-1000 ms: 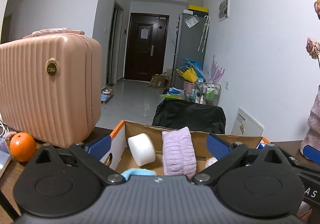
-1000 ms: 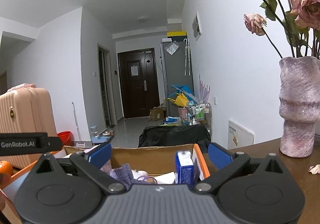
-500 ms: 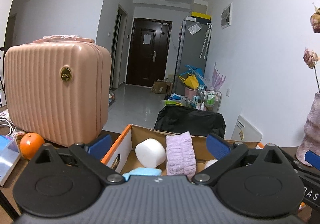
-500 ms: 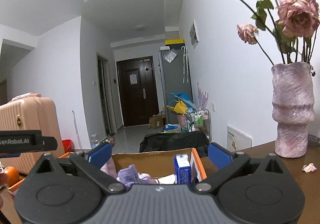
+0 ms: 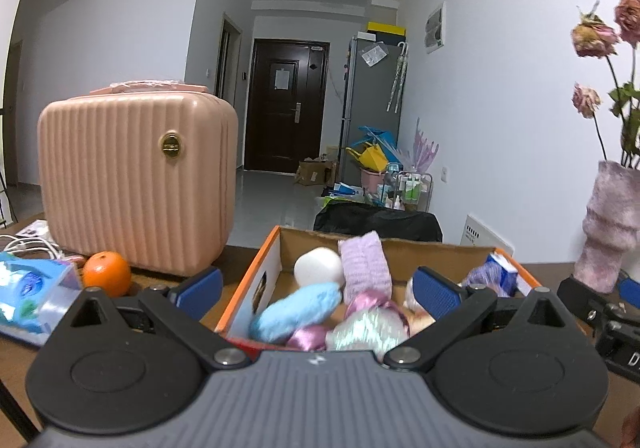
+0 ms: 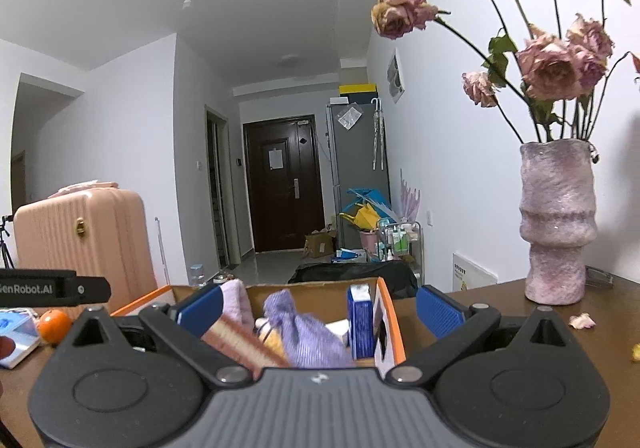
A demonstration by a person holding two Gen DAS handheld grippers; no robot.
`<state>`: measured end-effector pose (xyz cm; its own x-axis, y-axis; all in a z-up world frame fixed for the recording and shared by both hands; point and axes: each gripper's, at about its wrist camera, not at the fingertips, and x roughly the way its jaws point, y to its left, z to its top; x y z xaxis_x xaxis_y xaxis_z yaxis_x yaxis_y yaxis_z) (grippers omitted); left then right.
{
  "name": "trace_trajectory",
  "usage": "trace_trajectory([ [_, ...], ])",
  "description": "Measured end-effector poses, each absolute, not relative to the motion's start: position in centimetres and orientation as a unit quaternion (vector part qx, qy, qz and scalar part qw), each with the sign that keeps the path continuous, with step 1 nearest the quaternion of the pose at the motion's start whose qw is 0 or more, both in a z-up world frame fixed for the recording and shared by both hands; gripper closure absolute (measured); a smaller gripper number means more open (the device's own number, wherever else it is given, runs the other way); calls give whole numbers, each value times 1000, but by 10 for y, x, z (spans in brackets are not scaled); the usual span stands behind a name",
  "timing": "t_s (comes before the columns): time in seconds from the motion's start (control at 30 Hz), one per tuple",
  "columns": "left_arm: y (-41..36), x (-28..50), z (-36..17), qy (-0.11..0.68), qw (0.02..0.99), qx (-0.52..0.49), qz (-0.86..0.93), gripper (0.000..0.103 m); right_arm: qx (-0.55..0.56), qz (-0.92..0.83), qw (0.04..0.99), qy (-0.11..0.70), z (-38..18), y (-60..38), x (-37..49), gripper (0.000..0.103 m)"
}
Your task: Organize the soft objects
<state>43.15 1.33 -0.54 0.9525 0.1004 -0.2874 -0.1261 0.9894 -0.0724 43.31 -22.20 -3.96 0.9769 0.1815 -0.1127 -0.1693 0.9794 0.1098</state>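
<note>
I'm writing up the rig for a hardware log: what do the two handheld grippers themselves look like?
Both look alike. The left gripper and right gripper each have a grey ribbed body, two round black housings, black angled linkage arms with silver pivot pins, and blue ribbed finger pads. A small light logo marks each body. The left gripper's side, seen from the right camera, reads "GenRobot.AI" in white.

The walls [image 6: 128, 136] are white and the ceiling [image 6: 248, 0] is white too, with a round lamp [image 6: 289, 59] on it. A long hall runs back to a dark brown door [image 6: 285, 188]. The floor [image 5: 276, 200] is pale and shiny. Beside the door stands a tall grey fridge [image 6: 356, 172] with a yellow box [image 6: 358, 89] on top — an umbrella [image 6: 376, 132] hangs on its side. Near it sit a small cart [image 5: 412, 188] of bottles and a cardboard box [image 5: 314, 171] on the floor. The brown desk [image 6: 500, 300] holds a pink vase [image 6: 556, 224] of dried roses [image 6: 552, 64].
</note>
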Motion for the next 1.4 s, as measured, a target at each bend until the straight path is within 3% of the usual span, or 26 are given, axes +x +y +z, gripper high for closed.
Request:
trace_trajectory([
  [0.87, 11, 206, -19, 173, 985, -16, 4, 0, 26, 113, 983, 141, -50, -229, 215, 0],
  [1.4, 5, 72, -33, 174, 984, 4, -33, 0, -1, 129, 982, 136, -34, -229, 79, 0],
])
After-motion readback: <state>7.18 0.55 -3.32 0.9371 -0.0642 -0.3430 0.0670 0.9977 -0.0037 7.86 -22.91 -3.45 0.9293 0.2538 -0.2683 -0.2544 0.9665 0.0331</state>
